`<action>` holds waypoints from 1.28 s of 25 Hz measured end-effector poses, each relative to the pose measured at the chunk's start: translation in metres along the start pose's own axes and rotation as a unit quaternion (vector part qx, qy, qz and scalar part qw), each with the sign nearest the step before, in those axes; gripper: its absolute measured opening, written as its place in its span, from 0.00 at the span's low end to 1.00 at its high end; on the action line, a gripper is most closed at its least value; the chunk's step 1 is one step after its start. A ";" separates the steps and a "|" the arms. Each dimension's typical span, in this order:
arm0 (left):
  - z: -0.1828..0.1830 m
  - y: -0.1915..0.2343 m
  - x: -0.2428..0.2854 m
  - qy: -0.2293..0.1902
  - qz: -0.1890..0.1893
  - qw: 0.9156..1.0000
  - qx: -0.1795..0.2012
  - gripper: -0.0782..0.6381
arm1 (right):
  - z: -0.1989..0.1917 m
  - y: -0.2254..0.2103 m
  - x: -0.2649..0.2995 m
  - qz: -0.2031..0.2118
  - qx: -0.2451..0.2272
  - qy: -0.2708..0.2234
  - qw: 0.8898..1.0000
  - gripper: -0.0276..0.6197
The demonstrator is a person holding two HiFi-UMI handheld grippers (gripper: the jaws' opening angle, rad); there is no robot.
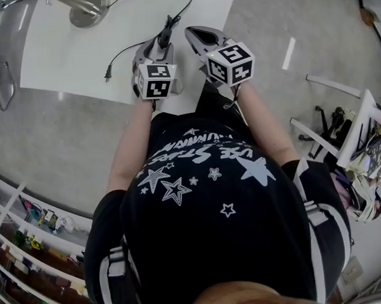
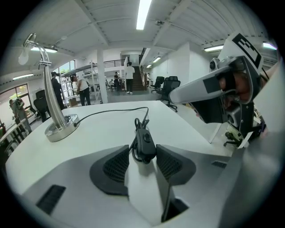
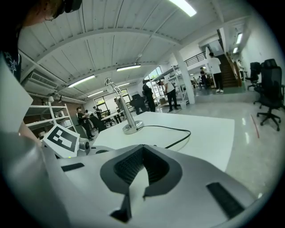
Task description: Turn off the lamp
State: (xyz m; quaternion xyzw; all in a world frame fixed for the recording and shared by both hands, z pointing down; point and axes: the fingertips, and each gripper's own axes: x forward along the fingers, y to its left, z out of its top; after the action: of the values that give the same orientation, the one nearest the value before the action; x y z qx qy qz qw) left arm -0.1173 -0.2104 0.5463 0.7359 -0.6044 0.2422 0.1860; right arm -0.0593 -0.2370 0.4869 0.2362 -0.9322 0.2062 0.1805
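At the far left of the white tabletop point(image 1: 62, 56) stands the chrome desk lamp with its curved stem and round metal base point(image 2: 57, 127), well apart from both grippers; its small head is too small to show whether it glows. A thin black power cord point(image 2: 111, 110) leaves the base, curves across the table and ends in the black inline rocker switch point(image 2: 145, 141). From above, a loose black plug point(image 1: 107, 74) lies on the table to the left of the grippers. The left gripper point(image 2: 143, 153) points down at the table with its jaws spread wide. The switch lies on the table between its ribbed black pads point(image 2: 116, 167), with a gap showing on the left side, so nothing is clamped. Just to its right, the right gripper point(image 3: 142, 149) hovers over the table's near edge, its grey body and marker cube point(image 1: 232, 62) close beside the left one. Its jaws are brought together at the tips and hold nothing. Beyond them its view shows the lamp and the cord farther off on the table.
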 end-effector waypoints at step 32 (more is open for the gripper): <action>0.006 0.015 -0.002 0.001 -0.010 0.999 -0.040 0.29 | -0.035 0.030 0.077 0.116 -0.060 0.149 0.980 0.05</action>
State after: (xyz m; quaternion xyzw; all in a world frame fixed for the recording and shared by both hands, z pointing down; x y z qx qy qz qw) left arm -0.1317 -0.2149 0.5402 0.7336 -0.6058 0.2172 0.2181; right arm -0.1298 -0.2244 0.5404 0.0814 -0.9267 0.2024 0.3059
